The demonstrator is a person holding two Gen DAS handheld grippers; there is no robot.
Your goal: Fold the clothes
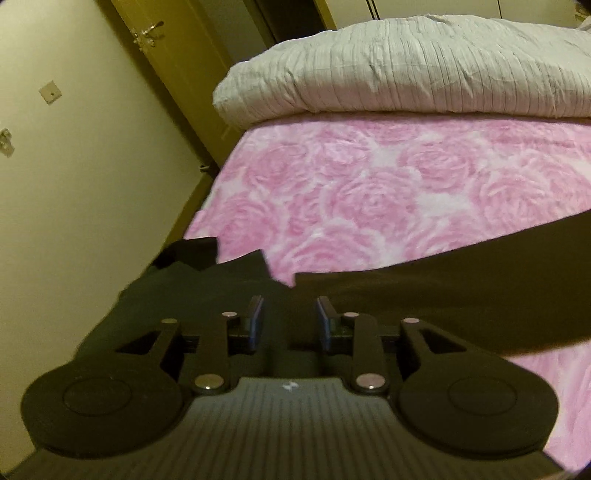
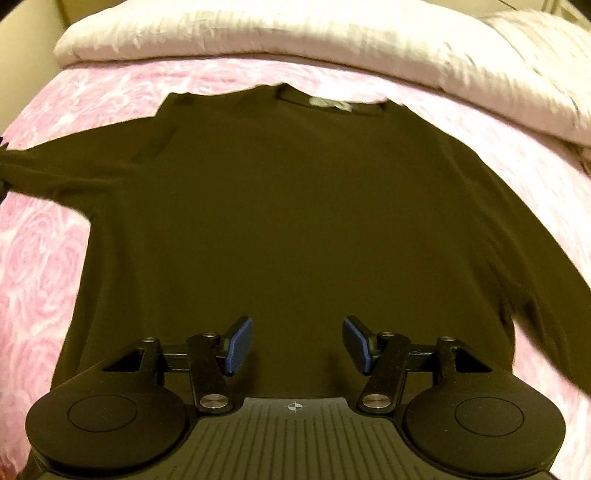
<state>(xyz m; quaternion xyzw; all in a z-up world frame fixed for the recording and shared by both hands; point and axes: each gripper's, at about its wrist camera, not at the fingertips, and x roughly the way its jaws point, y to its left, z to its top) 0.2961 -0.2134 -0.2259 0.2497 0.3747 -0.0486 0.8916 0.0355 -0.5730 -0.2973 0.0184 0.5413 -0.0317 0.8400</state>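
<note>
Sweater [image 2: 295, 206] is spread flat on bed [image 2: 37, 280], collar at far end. Left sleeve [image 1: 461, 291] is stretched toward left gripper [image 1: 290, 320], half open, empty; right gripper [image 2: 297, 343] is held wide open, empty, over the hem.

Warm, yellowish indoor light is tinting both my views, pretty dim overall. The black sweater [image 2: 295, 221] is swallowing nearly all detail, reading as one flat dark mass. Above it, the pale duvet [image 2: 295, 33] is washing out toward white and smearing with motion blur, worst toward the right edge. The pink rose blanket [image 1: 369, 192] is looking soft in my left view too. Fisheye is bending everything around the sweater, and the corners are going dark.
</note>
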